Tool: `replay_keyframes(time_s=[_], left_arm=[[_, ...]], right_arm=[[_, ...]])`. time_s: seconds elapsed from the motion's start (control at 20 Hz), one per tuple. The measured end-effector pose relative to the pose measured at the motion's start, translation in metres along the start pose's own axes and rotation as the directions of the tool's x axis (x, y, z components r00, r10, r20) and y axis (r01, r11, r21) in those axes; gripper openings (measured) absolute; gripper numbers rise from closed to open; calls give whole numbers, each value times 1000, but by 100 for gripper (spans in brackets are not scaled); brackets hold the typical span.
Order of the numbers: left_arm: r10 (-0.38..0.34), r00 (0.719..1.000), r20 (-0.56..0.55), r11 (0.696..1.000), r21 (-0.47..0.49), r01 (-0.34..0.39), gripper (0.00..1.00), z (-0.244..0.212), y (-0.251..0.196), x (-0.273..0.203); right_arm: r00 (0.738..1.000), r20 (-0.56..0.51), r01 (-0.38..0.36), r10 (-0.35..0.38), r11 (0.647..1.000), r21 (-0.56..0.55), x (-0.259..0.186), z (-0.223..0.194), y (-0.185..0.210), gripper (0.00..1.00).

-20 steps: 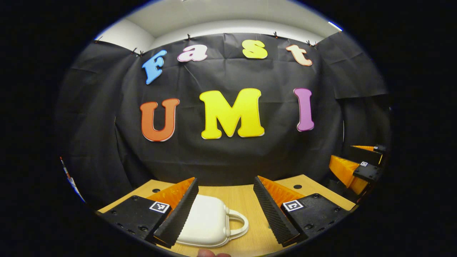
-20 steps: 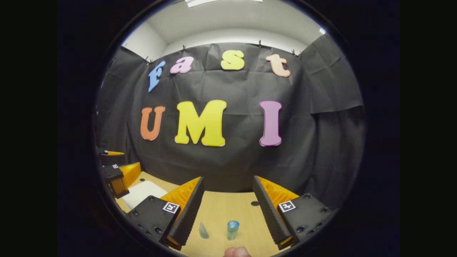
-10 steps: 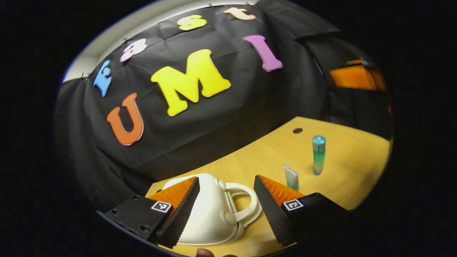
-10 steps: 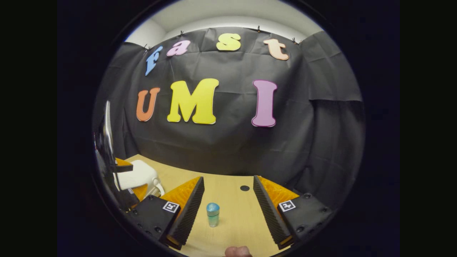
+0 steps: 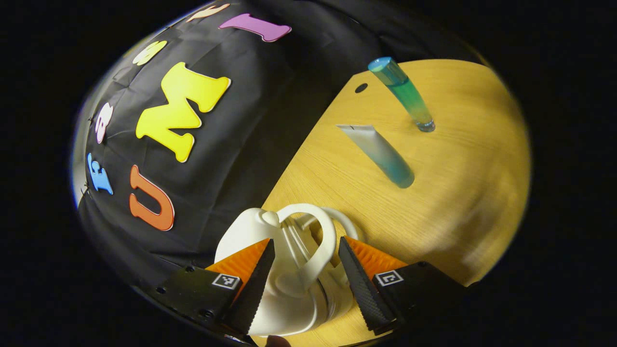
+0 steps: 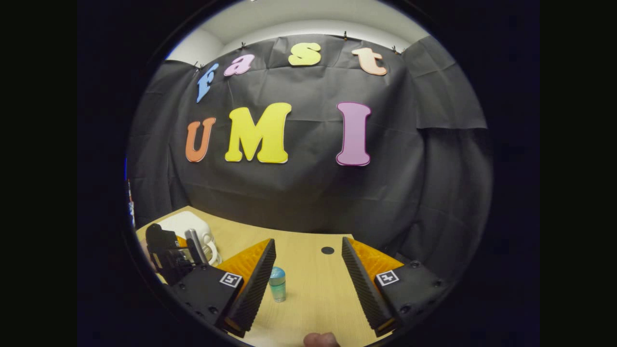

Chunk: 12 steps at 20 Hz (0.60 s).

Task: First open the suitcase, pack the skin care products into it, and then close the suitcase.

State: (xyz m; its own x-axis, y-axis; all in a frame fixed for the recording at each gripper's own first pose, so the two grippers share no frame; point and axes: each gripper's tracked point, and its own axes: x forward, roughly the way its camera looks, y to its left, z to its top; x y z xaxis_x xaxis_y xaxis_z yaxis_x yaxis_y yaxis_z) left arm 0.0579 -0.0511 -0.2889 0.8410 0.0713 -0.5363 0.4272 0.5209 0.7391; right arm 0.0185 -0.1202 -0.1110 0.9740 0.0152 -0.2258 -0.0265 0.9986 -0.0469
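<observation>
We read this as staged recording booth, not home: black cloth [image 6: 308, 193] pinned as wall, plain white wall and ceiling [image 6: 308, 14] above it, bare light-wood tabletop [image 6: 313, 289] with cable hole [image 6: 328, 250], few props set out, marker-tagged handheld gripper [image 6: 308, 289] in foreground.

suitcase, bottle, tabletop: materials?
Suitcase: cream moulded hard plastic by the look, smooth satin shell and handle. Bottle: clear plastic or glass, can't tell; blue-green contents show through. Tabletop: light wood-grain surface, matte, probably laminate.
</observation>
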Motion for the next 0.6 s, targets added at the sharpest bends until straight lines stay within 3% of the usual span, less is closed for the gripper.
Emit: replay_keyframes(time_s=[0.25,0.45,0.6], left_arm=[[-13,1000,-22,999,50,14,74,-1,-8,16],[-56,998,-18,997,46,57,40,-1,-13,14],[-77,997,22,997,30,77,24,10,-8,7]], right_arm=[[999,8,54,-54,998,-12,-19,1,-12,82],[995,-13,103,-103,993,-57,-38,-2,-8,82],[990,-1,142,-142,989,-49,-49,4,2,82]])
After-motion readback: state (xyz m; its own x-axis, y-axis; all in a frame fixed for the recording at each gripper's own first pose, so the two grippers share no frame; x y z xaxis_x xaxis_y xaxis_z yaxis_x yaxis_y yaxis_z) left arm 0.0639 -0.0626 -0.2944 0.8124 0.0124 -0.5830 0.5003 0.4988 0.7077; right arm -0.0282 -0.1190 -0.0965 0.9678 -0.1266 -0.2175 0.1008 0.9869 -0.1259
